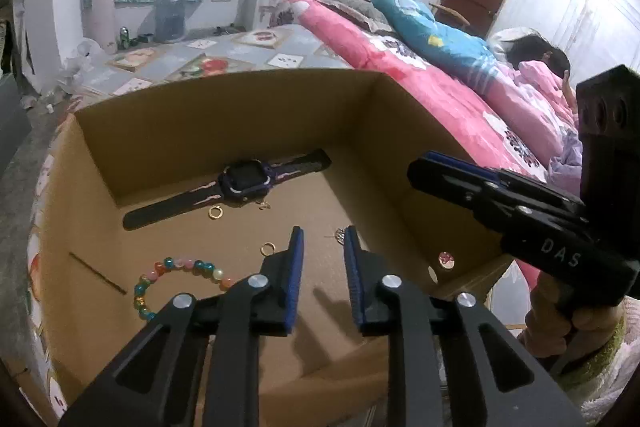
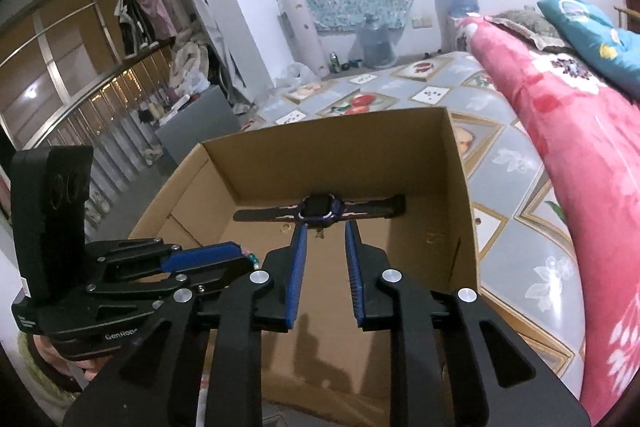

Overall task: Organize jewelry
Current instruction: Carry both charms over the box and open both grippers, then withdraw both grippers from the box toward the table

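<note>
Left wrist view: both grippers, left (image 1: pixel 323 237) and right (image 2: pixel 325 230), hover with fingers parted, empty, over a brown cardboard box (image 1: pixel 224 115) holding a purple-faced black-strapped watch (image 1: pixel 244 179).

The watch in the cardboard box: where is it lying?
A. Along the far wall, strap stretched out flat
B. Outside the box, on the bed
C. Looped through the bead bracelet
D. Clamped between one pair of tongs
A: the watch lies flat on the floor of the cardboard box by its far wall, apart from the bead bracelet, with both tongs open and empty.
</note>
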Tool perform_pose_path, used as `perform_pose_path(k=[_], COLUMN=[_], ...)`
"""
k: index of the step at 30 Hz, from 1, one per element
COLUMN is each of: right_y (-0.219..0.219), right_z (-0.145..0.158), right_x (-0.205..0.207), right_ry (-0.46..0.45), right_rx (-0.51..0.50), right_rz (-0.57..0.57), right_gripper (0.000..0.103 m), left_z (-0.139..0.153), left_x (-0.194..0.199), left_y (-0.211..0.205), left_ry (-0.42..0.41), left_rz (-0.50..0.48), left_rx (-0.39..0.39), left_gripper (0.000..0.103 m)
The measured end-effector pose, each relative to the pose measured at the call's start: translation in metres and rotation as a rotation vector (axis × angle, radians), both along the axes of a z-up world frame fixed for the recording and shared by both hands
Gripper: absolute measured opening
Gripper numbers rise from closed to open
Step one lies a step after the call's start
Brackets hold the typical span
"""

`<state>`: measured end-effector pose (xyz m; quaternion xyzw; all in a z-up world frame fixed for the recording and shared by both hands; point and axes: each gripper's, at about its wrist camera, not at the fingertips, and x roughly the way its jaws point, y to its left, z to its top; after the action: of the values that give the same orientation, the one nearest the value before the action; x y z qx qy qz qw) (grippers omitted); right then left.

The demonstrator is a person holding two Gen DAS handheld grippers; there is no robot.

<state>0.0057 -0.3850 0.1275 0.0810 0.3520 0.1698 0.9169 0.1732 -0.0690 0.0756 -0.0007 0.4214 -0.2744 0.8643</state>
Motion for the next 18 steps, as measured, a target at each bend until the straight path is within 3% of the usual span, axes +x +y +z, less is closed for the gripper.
perform_pose_path(k=[3, 10, 18], right_y=[-0.001, 0.000, 0.003], right_z=[0.008, 0.027, 0.048], right_x=[-0.008, -0.035, -0.077], right_ry=[-0.024, -0.099, -0.189], right_rx=[0.010, 0.007, -0.009], right_rz=[0.002, 0.000, -0.003], right_gripper=[0.029, 0.060, 0.083], left_z=[0.010, 0.036, 0.057], left_x=[-0.010, -0.047, -0.097], left_y=[0.005, 0.014, 0.034], left_ry=[-0.039, -0.158, -0.273], left_rz=[0.015, 0.031, 0.062], left_rx=[-0.011, -0.007, 0.005], left_gripper=[0.032, 0.053, 0.083])
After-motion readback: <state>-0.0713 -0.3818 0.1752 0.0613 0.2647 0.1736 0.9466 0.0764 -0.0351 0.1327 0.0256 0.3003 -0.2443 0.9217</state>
